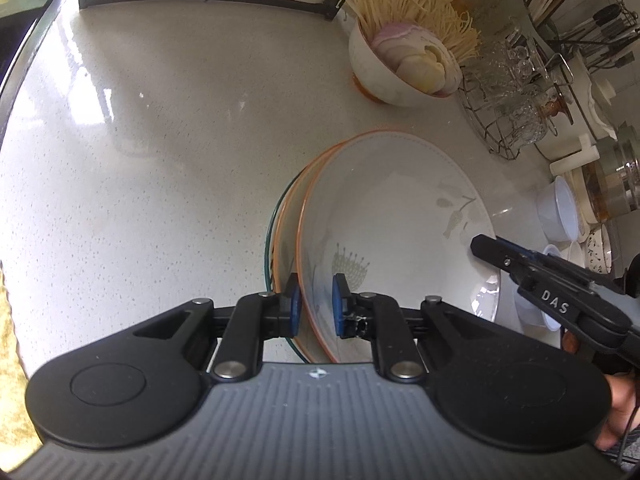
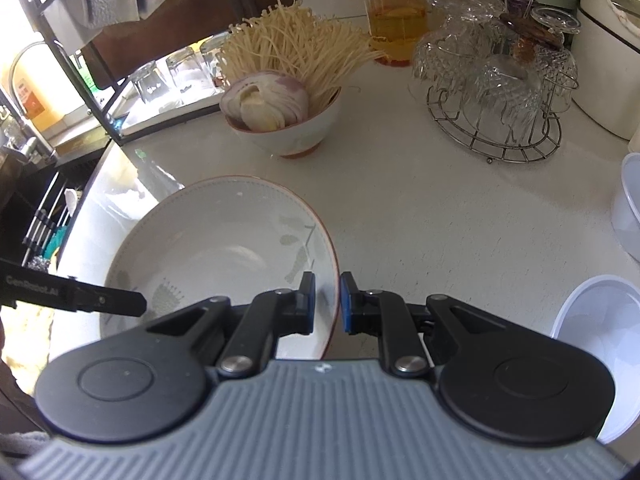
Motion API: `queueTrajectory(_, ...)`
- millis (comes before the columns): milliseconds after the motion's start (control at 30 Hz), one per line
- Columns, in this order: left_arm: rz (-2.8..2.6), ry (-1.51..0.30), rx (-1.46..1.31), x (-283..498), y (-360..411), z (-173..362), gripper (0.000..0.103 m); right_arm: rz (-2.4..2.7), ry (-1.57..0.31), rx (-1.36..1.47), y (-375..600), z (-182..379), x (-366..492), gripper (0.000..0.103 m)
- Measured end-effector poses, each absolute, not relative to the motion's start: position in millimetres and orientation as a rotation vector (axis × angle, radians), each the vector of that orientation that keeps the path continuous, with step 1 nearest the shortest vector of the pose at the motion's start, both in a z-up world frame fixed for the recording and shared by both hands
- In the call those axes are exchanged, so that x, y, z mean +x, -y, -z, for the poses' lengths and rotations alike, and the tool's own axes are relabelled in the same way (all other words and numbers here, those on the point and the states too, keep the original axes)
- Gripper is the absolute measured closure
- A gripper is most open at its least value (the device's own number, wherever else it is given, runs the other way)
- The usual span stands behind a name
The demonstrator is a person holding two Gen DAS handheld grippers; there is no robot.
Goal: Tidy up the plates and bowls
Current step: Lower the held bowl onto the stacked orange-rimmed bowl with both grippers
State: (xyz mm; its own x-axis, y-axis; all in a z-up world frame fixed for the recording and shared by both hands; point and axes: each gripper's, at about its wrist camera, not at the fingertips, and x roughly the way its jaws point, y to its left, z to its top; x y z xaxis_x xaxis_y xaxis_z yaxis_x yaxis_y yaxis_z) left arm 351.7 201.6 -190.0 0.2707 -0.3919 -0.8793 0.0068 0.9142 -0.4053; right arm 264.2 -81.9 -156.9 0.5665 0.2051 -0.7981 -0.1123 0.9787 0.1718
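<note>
The orange-rimmed plate (image 1: 400, 216) sits atop a plate stack (image 1: 282, 236) on the bench (image 1: 160, 140), empty. The left claw (image 1: 316, 304) and right claw (image 2: 327, 304) each straddle its rim, pads slightly spread. Behind, a bowl (image 2: 296, 132) holds sliced onion (image 2: 266, 100) and enoki mushrooms (image 2: 296, 48).

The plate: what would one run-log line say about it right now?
plate: top of stack, over counter | left gripper: jaws astride left rim | right gripper: jaws astride right rim | onion bowl: behind
</note>
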Motion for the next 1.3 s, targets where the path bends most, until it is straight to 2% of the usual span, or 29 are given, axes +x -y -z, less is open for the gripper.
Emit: queueTrajectory(1300,0.272,-1.250,-0.467,306.7,-232.6,177.0,0.086,-0.175,-0.923,0.059,66.8,165.7,258.2,0.087)
